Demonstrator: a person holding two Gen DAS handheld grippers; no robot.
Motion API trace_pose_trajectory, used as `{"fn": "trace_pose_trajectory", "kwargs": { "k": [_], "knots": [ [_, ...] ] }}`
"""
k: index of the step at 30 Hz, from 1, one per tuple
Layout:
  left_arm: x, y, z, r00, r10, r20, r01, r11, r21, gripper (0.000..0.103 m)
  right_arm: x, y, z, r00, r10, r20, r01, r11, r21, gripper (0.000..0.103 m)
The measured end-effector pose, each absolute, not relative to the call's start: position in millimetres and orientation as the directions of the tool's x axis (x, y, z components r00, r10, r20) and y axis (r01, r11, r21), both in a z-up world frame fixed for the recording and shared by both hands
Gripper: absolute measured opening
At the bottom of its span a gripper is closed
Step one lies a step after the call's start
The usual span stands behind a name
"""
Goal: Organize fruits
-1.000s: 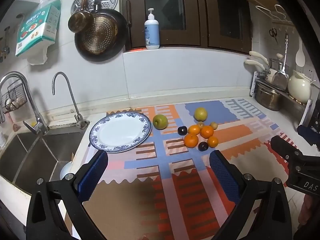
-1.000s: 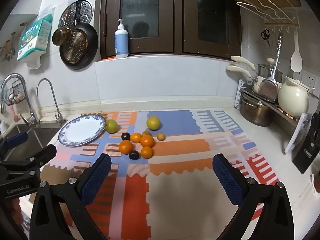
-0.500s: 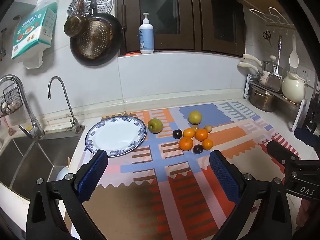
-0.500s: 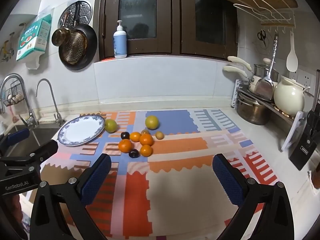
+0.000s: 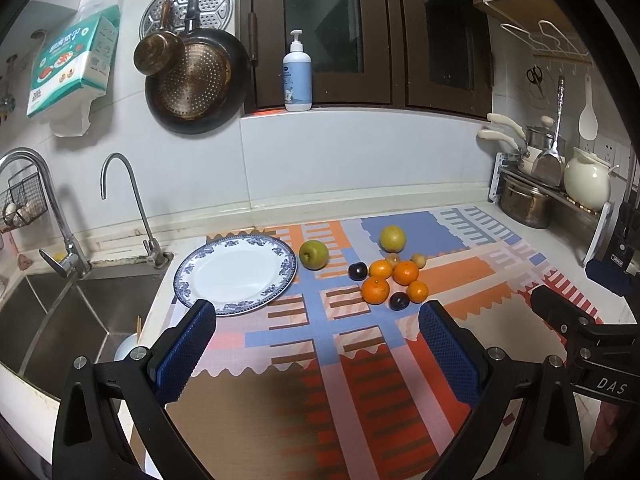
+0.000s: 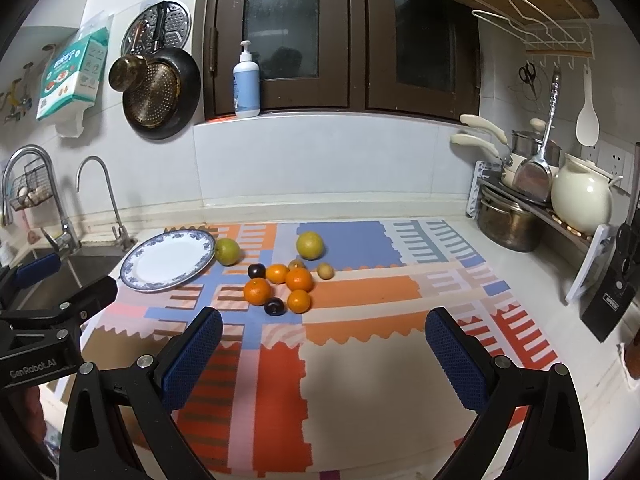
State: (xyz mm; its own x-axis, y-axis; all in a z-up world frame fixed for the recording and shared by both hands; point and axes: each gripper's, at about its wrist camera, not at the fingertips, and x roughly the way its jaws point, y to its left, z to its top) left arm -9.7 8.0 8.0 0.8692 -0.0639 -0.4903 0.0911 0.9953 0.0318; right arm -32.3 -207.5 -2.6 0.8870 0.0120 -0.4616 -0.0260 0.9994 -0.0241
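A blue-rimmed white plate [image 5: 236, 272] [image 6: 168, 260] lies empty on the patterned mat, left of the fruit. A green apple [image 5: 314, 254] [image 6: 228, 251] sits at the plate's right edge. A yellow-green fruit [image 5: 392, 239] [image 6: 309, 245] lies farther back. Several oranges [image 5: 376, 290] [image 6: 258, 291], two dark plums [image 5: 357, 271] [image 6: 274, 306] and small yellow fruits [image 6: 325, 270] cluster in the mat's middle. My left gripper [image 5: 318, 338] and right gripper [image 6: 324, 340] are both open and empty, held back above the mat's near part.
A sink [image 5: 52, 320] with two taps [image 5: 120, 200] lies left of the plate. A rack with pots and a cream kettle [image 6: 582, 196] stands at the right. A knife block [image 6: 616, 292] stands at the right edge. Pans [image 5: 192, 80] hang on the wall.
Both grippers have drawn back and risen slightly, so the fruit and plate look a little farther off. Nothing was taken hold of.
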Motion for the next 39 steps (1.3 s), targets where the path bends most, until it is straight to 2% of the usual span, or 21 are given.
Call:
{"fn": "trace_pose_trajectory", "kwargs": {
  "k": [39],
  "knots": [
    [-2.0, 8.1, 3.9, 0.870, -0.050, -0.491, 0.072, 0.997, 0.026, 0.103, -20.2, -202.4, -6.6, 0.881, 0.023, -0.473, -0.043, 0.999, -0.032, 0.103]
  ]
}}
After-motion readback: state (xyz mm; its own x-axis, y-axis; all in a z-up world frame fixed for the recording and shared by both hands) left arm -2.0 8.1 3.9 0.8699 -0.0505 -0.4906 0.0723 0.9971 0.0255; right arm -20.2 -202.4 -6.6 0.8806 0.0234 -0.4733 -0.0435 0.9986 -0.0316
